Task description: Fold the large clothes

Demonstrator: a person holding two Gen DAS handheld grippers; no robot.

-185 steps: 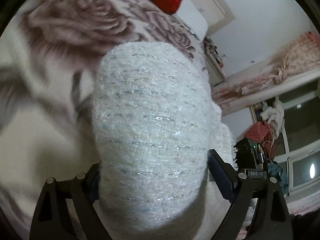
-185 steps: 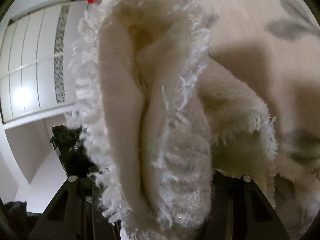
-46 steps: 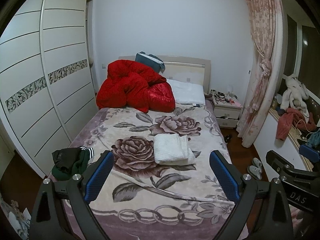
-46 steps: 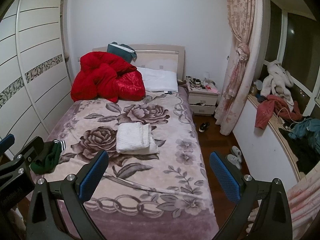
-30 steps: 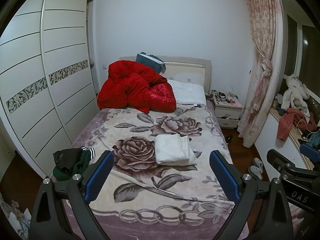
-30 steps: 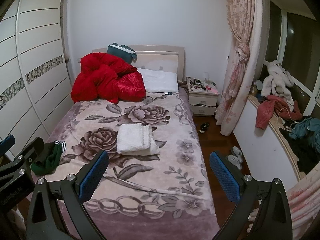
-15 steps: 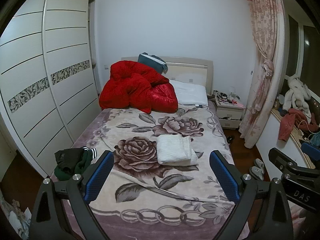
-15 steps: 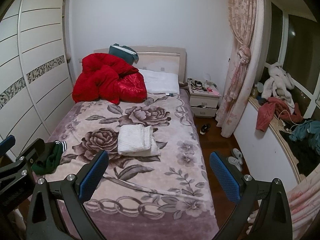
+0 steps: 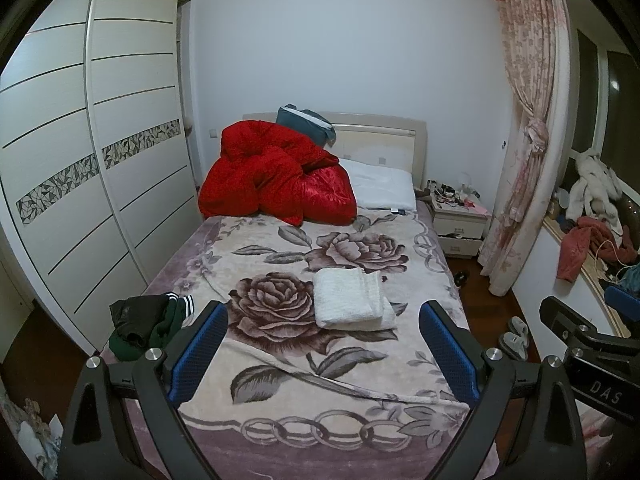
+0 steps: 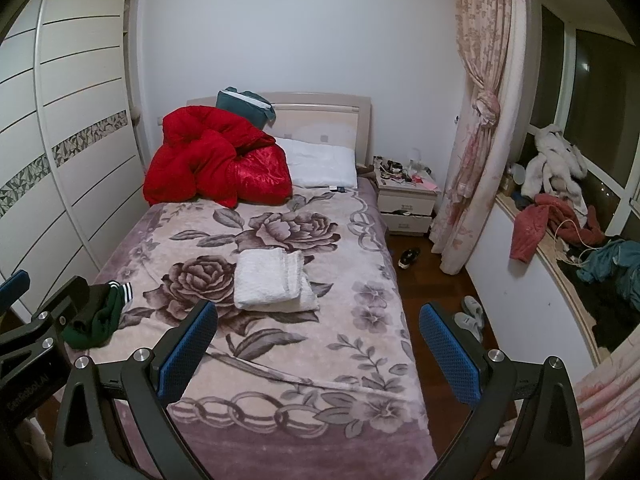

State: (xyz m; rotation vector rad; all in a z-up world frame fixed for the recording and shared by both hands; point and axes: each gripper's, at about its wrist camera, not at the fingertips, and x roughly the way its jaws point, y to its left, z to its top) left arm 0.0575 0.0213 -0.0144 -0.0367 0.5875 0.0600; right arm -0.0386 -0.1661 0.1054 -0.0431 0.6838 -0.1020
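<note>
Both grippers released the folded white garment [image 9: 350,299] onto the bed [image 9: 280,420].

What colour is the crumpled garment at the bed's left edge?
Dark green and black garment with white-striped cuffs, clearest in the right wrist view.

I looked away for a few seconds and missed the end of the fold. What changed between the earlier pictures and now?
About six seconds ago both grippers were clamped on the white fuzzy garment, close above the floral blanket. Now the left gripper and right gripper are open, empty and drawn back to the foot of the bed; the garment lies folded mid-bed. Over the last second and a half, the red quilt and the dark green clothes stayed put.
</note>
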